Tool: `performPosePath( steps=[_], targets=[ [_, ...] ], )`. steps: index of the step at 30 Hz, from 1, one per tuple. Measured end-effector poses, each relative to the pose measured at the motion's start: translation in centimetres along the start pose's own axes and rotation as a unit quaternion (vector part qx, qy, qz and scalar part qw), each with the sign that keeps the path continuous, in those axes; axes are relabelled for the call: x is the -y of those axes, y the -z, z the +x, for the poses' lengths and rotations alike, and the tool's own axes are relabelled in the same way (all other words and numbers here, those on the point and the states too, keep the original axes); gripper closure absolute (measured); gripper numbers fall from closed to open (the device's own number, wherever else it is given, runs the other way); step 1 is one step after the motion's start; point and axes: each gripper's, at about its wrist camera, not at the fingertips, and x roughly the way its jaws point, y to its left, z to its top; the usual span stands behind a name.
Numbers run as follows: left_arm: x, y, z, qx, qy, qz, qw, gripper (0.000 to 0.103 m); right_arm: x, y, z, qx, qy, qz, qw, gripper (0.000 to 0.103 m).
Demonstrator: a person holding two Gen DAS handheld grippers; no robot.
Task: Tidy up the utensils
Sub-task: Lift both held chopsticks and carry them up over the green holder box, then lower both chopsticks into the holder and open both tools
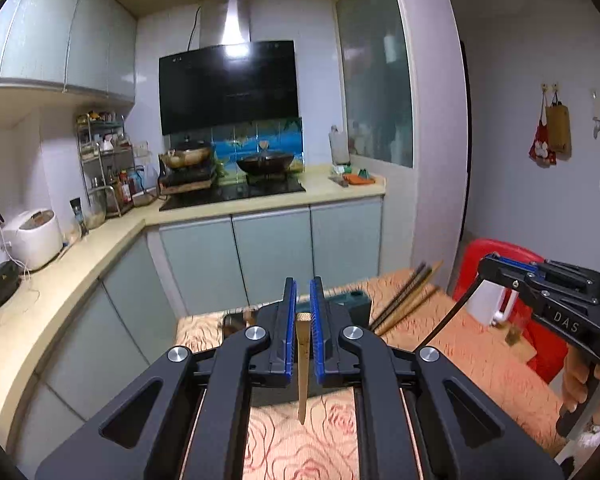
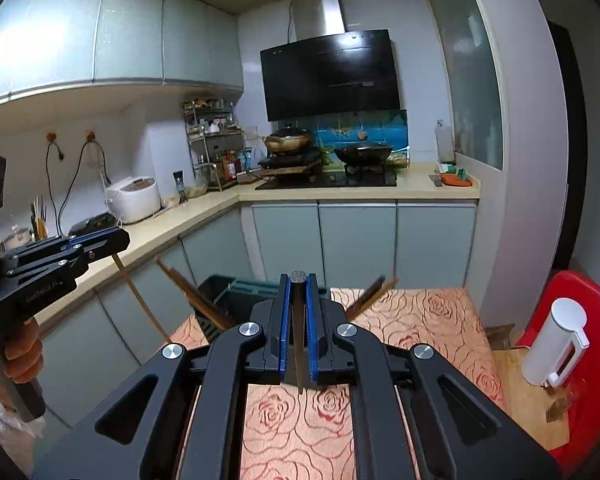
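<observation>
The left claw [image 1: 303,300] is clenched on a light wooden chopstick [image 1: 302,364], which stands between its blue pads and tapers down to a point above the surface [image 1: 300,448], a table under a rose-patterned cloth. The right claw [image 2: 299,292] is clenched on a dark chopstick [image 2: 298,344]; its round, flat end shows at the fingertips and its thin tip hangs down between the pads toward the near edge of the cloth. In the right wrist view the left claw appears at the far left, held by a hand [image 2: 18,350], with its light stick slanting down toward the table. In the left wrist view the right claw [image 1: 485,266] enters from the right, its dark stick running down and left. At the far end of the surface sits a dark green utensil holder [image 2: 236,292], with more chopsticks [image 1: 406,300] leaning out of it to the right and another bundle [image 2: 192,298] leaning to the left. A white dispenser [image 2: 556,344] stands at the right beside a red chair [image 2: 596,320]. Beyond, the kitchen counter carries a white rice cooker [image 2: 134,198], and a wok [image 2: 364,152] sits on the stove.
</observation>
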Motion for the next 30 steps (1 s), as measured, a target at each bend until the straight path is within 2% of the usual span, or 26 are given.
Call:
performPosePath(
  steps=[9,18,23,30],
  targets=[
    [-0.4,-3.6,1.9,0.013,-0.011,-0.02,0.9997,0.096,-0.1,-4.0,0.8,0.019,0.001,0.007,1.0,0.095],
    [-0.9,-5.5,4.6,0.027,-0.02,-0.034,0.9989,0.096,-0.8,-5.7,2.8,0.023,0.011,0.004,1.0,0.095],
    [-0.8,-5.1,6.8,0.021,-0.018,-0.038,0.9989,0.096,-0.4,-5.7,4.7,0.007,0.013,0.011,1.0,0.095],
    [-1.0,-2.9,10.5,-0.012,-0.02,-0.037,0.999,0.096,-0.1,-4.8,7.8,-0.03,0.022,0.009,0.999,0.095]
  ],
)
